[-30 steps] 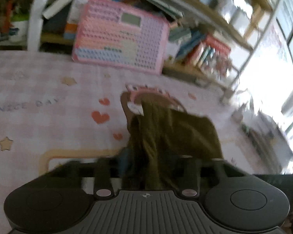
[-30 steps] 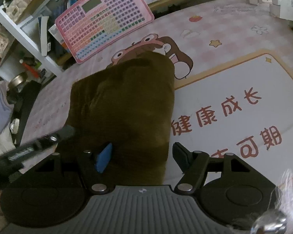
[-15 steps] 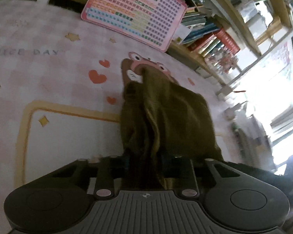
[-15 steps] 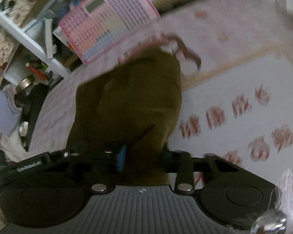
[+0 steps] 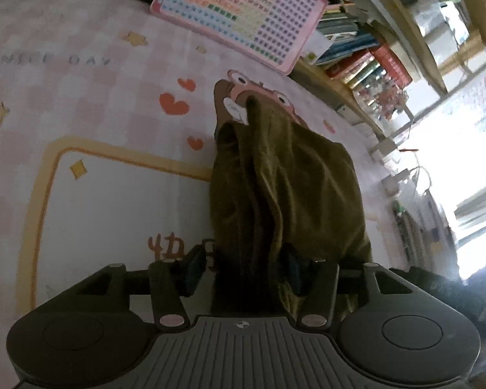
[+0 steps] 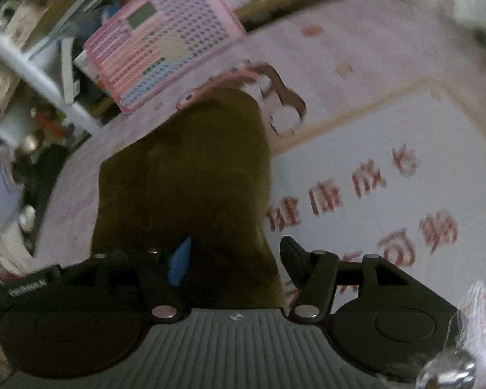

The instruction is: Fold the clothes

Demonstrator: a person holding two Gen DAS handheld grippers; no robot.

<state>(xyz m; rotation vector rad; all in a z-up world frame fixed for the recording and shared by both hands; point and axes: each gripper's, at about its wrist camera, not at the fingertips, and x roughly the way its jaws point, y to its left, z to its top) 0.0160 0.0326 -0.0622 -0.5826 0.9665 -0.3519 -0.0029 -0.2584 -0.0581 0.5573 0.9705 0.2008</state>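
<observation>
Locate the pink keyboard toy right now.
Both wrist views show the pink keyboard toy at the mat's far edge, propped against the bookshelf, just beyond the olive garment and the cartoon print.

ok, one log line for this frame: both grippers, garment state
left hand-held gripper: open, straddling olive garment | right hand-held gripper: open, garment between fingers | garment: bunched on pink mat

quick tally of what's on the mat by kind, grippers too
garment: 1
pink keypad board: 1
grippers: 2, left gripper, right gripper
total: 4
</observation>
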